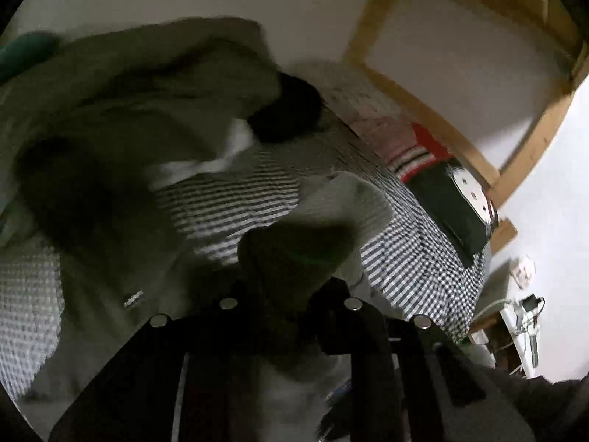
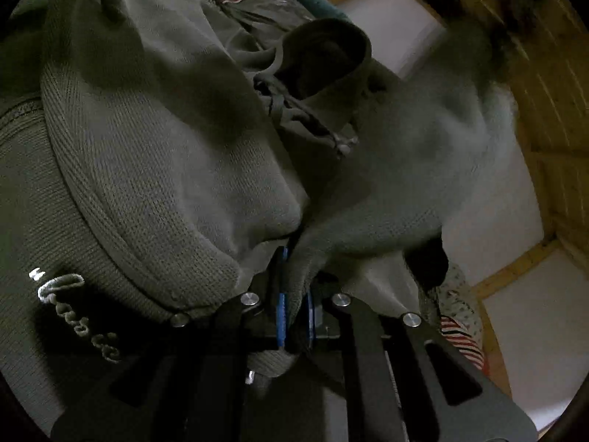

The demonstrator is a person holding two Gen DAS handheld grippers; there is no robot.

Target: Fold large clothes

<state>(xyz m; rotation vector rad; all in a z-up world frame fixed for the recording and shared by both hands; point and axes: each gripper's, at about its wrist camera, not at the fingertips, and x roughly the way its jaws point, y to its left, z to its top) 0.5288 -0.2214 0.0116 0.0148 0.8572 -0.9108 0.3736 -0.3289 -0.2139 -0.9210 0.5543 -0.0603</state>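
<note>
Looking through the left wrist view: left gripper low centre of the frame, fingertips buried in a dark fold of the olive-grey hoodie; closed on that cloth by the look of it, though blur and shadow hide the pads, so cannot tell for sure; bulk of the garment sweeping up and away to the upper left, long axis running from the fingers diagonally toward the top left; a white lining showing at mid-frame; below and to the right, the checked bedsheet, a striped cloth under the garment, a dark folded item with red-striped fabric at centre right, a wooden bed frame crossing the upper right; cables and a plug at the right edge, well apart from the cloth.

Turning to the right wrist view: right gripper low centre, blue-lined fingers drawn nearly together and pinching an edge of the same hoodie; cloth rising from the pinch, heavy mass bulging to the left with embroidered lettering at lower left; hood opening and drawcord above centre; a lighter panel trailing to the upper right.

Judging from both: garment hanging off the bed, neither arm clearly nearer the bulk; hood and cord likely to snag any fold; bed frame close on the right.
</note>
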